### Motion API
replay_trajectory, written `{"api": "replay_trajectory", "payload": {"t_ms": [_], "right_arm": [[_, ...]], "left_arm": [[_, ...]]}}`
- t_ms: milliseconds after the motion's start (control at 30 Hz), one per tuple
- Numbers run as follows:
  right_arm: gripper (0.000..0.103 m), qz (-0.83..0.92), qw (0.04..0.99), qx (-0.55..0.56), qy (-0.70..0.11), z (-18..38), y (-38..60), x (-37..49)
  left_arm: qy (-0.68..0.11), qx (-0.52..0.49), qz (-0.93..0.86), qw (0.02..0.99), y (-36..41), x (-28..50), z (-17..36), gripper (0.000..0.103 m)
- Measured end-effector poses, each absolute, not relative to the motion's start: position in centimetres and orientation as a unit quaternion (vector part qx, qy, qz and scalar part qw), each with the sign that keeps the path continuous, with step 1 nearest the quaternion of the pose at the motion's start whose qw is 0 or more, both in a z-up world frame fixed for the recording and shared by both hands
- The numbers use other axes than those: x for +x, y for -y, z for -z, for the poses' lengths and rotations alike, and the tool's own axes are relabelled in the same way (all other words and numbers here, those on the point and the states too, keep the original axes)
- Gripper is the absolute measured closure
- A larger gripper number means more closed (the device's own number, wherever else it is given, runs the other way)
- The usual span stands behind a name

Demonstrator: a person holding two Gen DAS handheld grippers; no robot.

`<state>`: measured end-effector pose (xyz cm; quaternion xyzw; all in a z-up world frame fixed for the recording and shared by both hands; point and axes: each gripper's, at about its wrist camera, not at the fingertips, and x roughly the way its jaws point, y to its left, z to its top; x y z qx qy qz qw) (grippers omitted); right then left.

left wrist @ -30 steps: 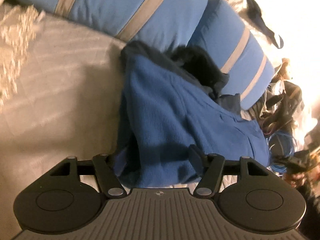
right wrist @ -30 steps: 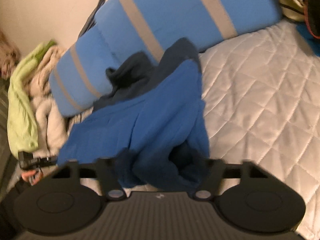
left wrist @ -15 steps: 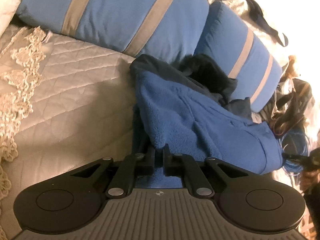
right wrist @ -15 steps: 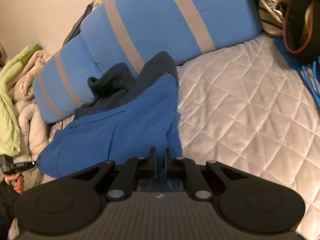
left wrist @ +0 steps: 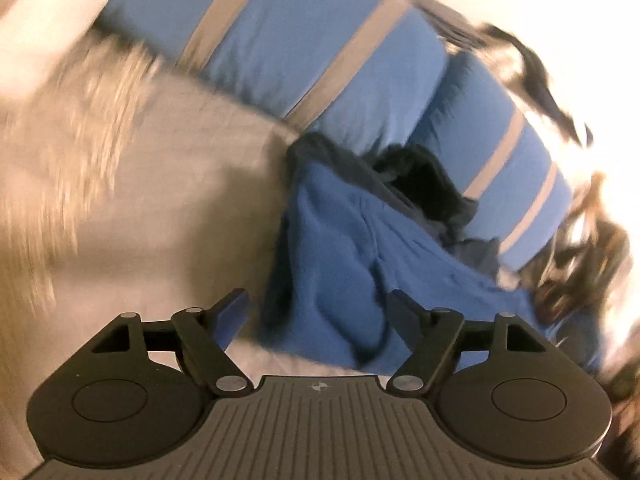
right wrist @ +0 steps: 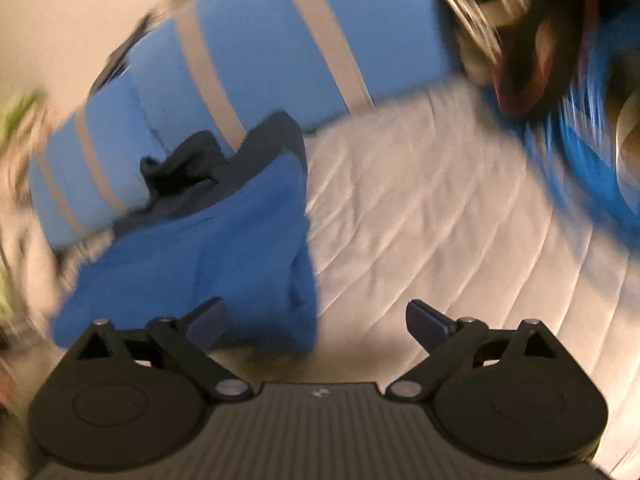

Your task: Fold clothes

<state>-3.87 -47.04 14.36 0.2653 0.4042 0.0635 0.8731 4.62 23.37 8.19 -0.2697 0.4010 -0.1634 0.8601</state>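
A blue fleece garment (left wrist: 360, 248) with a dark navy lining lies bunched on the quilted bed, its top leaning on the striped pillows. My left gripper (left wrist: 318, 310) is open, its fingers spread on either side of the fleece's near edge. In the right wrist view the same fleece (right wrist: 224, 256) lies left of centre. My right gripper (right wrist: 316, 320) is open too, with the fleece's lower corner between the left finger and the middle. Neither holds any cloth. Both views are blurred by motion.
Two blue pillows with grey stripes (left wrist: 304, 40) (right wrist: 280, 40) lie behind the fleece. The pale quilted bedspread (right wrist: 440, 208) stretches to the right of it. A lace-edged cloth (left wrist: 68, 128) lies at the left. Dark bags and blue cords (right wrist: 560, 80) crowd the far right.
Both grippers were shut on the fleece's near edge half a second ago; both have now opened and let it go. Both cameras are swinging, and the fleece has dropped onto the bed.
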Motion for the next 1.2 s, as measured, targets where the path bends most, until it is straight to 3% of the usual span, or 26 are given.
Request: {"api": "replay_trajectory", "payload": {"t_ms": [167,300,500,600,633,667,700,733,1033,1200], "right_arm": [[0.002,-0.088,0.794,0.428,-0.422,-10.5,46.0,-3.2],[0.0,-0.098,0.722,0.537,-0.424,-7.3,45.2,-2.5],[0.001,-0.062,0.692,0.615,-0.372,-4.0,44.0,-1.0],[0.029,-0.028,0.707,0.626,-0.328,-3.7,43.5,-0.8],[0.048,-0.022,0.708,0.628,-0.323,-3.6,43.3,-0.6],[0.07,-0.017,0.71,0.629,-0.316,-3.5,43.1,-0.4],[0.082,-0.018,0.716,0.625,-0.31,-3.8,43.0,-0.3],[0.088,-0.019,0.723,0.62,-0.305,-4.0,42.8,-0.2],[0.092,-0.016,0.793,0.54,-0.282,-9.5,42.5,-2.8],[0.092,-0.018,0.777,0.538,-0.326,-10.8,42.5,-6.8]], "left_arm": [[-0.423,-0.445,0.182,0.768,-24.3,4.6,-3.4,0.026],[-0.425,-0.507,0.198,0.723,-23.8,5.6,0.4,0.025],[-0.39,-0.581,0.178,0.692,-22.5,6.9,4.3,0.025],[-0.349,-0.617,0.17,0.685,-22.0,7.7,4.7,0.026],[-0.343,-0.625,0.164,0.682,-22.0,7.8,4.7,0.031],[-0.336,-0.633,0.158,0.679,-22.1,8.0,4.8,0.044],[-0.331,-0.64,0.153,0.676,-22.1,8.1,4.8,0.085],[-0.333,-0.639,0.152,0.677,-22.0,8.2,4.5,0.086],[-0.338,-0.564,0.177,0.732,-22.1,4.0,-1.9,0.09],[-0.367,-0.549,0.171,0.731,-23.2,0.1,-2.8,0.089]]}}
